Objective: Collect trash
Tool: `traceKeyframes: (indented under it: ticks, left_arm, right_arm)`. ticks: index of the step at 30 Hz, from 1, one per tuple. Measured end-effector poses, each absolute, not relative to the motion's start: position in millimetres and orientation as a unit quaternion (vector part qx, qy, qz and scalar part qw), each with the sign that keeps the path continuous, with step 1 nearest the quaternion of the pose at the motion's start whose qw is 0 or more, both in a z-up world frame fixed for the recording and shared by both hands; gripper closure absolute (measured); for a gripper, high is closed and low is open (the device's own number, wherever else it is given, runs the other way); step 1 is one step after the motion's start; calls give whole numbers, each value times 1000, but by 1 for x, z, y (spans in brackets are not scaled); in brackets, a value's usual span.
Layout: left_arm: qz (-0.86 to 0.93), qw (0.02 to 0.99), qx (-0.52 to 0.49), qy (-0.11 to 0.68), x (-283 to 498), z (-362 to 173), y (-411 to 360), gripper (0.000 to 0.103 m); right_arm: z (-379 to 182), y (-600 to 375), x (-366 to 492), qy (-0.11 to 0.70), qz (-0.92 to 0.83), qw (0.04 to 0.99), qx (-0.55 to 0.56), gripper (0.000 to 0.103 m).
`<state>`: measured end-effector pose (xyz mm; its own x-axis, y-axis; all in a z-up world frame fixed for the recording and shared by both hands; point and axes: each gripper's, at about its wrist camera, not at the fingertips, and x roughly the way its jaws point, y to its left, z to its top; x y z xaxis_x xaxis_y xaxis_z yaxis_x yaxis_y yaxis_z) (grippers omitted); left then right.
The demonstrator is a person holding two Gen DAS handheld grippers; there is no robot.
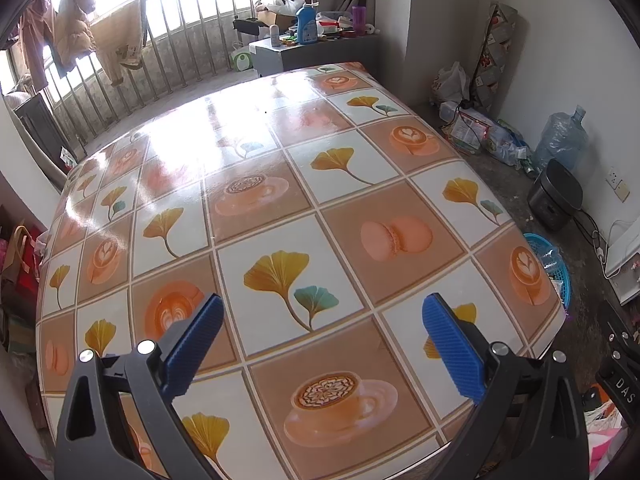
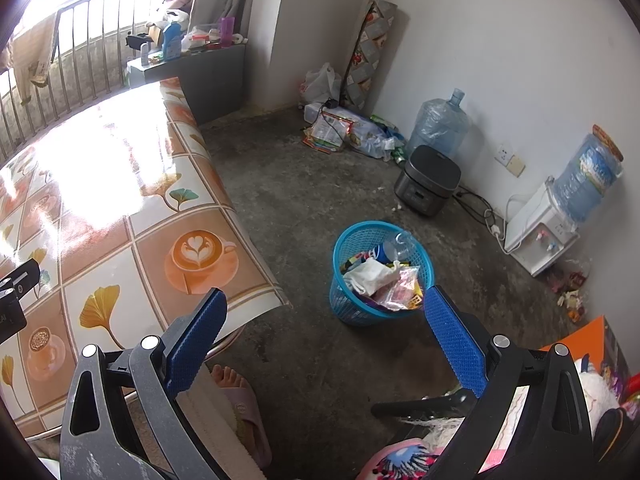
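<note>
Hovering over the table (image 1: pixel 280 168), left gripper (image 1: pixel 320 320) spread wide, blue pads (image 1: pixel 452 344) gripping nothing; only glossy printed cloth beneath (ginkgo leaves, coffee cups, macarons). Right gripper (image 2: pixel 324 320) likewise splayed and empty, out past the table edge above bare concrete floor (image 2: pixel 296 184). Blue trash basket (image 2: pixel 348 304) on that floor at about one o'clock from the right gripper, near the table corner, holding crumpled white paper (image 2: pixel 370 276), a plastic bottle (image 2: pixel 396 248) and wrappers. At six o'clock, a slippered foot (image 2: pixel 236 388).

A blue mesh basket (image 2: pixel 382 276) stands upright on the concrete floor (image 2: pixel 304 184). Wrappers, crumpled paper and a plastic bottle (image 2: pixel 394 249) fill it
</note>
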<state>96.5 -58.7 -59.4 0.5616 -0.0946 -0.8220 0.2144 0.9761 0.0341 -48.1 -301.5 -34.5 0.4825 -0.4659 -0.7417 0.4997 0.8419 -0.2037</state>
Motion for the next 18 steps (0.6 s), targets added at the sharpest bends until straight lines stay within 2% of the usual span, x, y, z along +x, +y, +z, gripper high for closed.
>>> traceKeyframes:
  ticks: [18]
  left_arm:
    - [-86, 881, 65, 461, 97, -59, -58, 6]
  right_arm:
    - [-34, -299, -47, 424, -280, 861, 19, 8]
